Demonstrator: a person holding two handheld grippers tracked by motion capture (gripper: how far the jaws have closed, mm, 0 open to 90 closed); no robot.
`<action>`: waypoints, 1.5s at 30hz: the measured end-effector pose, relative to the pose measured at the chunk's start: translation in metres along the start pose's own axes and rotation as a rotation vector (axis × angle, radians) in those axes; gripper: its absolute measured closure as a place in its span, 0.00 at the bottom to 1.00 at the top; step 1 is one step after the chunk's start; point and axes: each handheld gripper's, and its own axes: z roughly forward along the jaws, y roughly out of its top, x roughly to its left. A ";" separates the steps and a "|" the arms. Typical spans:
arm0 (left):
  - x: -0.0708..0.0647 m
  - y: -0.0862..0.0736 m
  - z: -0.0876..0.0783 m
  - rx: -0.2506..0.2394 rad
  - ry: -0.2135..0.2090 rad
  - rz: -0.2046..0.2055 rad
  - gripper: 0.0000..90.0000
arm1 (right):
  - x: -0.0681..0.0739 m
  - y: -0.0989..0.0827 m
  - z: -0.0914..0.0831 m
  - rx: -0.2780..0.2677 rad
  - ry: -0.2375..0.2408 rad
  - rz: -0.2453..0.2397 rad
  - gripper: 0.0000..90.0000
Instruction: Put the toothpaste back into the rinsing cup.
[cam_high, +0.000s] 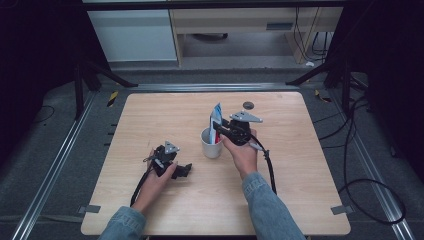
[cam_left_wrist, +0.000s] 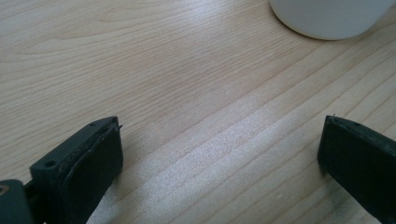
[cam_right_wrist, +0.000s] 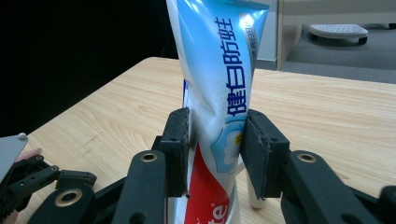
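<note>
A toothpaste tube (cam_right_wrist: 219, 93) stands upright, its lower end in a white cup (cam_high: 211, 143) near the middle of the table (cam_high: 150, 120). The right gripper (cam_right_wrist: 215, 149) has its jaws clamped on the tube. The left gripper (cam_left_wrist: 219, 154) rests on the table beside the cup, jaws spread wide, holding nothing.

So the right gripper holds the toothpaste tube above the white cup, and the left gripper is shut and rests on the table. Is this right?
Not quite. The left gripper is open, not shut: the left gripper view shows its jaws wide apart over bare wood. The rest holds: the right gripper clamps the toothpaste tube above the white cup, and the left rests on the table.
</note>
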 end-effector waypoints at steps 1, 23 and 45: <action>0.000 0.000 0.000 0.000 0.000 0.000 0.00 | 0.000 0.000 -0.001 0.000 -0.001 -0.003 0.70; 0.000 0.000 0.000 0.000 0.000 0.000 0.00 | 0.002 0.006 -0.015 0.018 -0.026 -0.032 0.51; 0.000 0.000 0.000 0.000 -0.001 0.001 0.00 | -0.005 0.019 -0.042 0.141 -0.155 -0.122 0.19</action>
